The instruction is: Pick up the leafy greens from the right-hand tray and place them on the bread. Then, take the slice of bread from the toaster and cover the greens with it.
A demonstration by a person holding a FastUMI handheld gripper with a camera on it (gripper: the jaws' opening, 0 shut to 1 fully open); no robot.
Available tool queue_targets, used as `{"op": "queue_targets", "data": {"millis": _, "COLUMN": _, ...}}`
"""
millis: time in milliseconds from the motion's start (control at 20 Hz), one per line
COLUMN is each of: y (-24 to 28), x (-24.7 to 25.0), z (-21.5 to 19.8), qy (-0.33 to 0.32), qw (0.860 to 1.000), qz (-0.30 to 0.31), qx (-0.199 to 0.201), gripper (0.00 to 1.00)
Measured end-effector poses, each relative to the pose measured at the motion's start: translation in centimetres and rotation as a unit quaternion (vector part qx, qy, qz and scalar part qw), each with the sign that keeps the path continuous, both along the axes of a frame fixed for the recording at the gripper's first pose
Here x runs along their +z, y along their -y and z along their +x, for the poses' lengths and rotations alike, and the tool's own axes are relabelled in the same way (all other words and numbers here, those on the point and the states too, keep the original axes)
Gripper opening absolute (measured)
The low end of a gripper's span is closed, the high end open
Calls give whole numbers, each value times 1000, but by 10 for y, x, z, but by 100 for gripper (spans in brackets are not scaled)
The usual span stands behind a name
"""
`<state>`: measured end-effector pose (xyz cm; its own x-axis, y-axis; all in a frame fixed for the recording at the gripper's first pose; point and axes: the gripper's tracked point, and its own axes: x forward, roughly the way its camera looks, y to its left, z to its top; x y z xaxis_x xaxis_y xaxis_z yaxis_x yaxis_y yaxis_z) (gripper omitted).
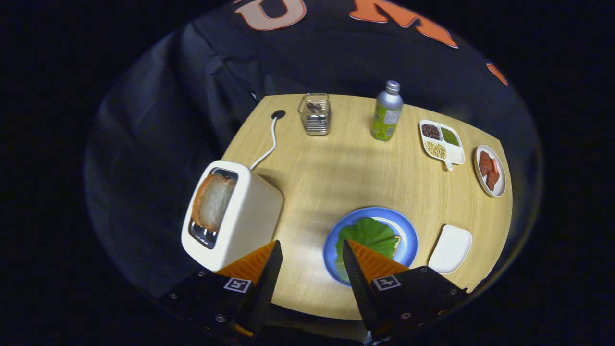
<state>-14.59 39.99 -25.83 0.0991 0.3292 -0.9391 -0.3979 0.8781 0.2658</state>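
The leafy greens [367,236], broad and ribbed, lay over the bread [397,240] on a round blue plate [410,234]. A pale slice [212,201] stood in the smooth cream toaster [240,221]. The gripper [311,246] hung wide open, holding nothing.

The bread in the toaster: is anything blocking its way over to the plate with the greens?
Nothing visible does. The bread slice stands up out of the toaster, and bare table lies between it and the leafy greens on the blue plate. The open gripper holds nothing.
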Motion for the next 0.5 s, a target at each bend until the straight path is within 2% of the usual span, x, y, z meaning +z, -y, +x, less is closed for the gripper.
{"op": "queue_targets", "data": {"millis": 100, "y": -39, "x": 16, "z": -5, "qy": -7, "qw": 1000, "qz": 21, "qx": 15, "gripper": 84}}
{"op": "queue_targets", "data": {"millis": 200, "y": -75, "x": 25, "z": -11, "qy": -22, "qw": 999, "qz": 38, "qx": 31, "gripper": 87}}
{"op": "queue_targets", "data": {"millis": 500, "y": -132, "x": 19, "z": -20, "qy": -49, "qw": 997, "qz": 29, "qx": 60, "gripper": 88}}
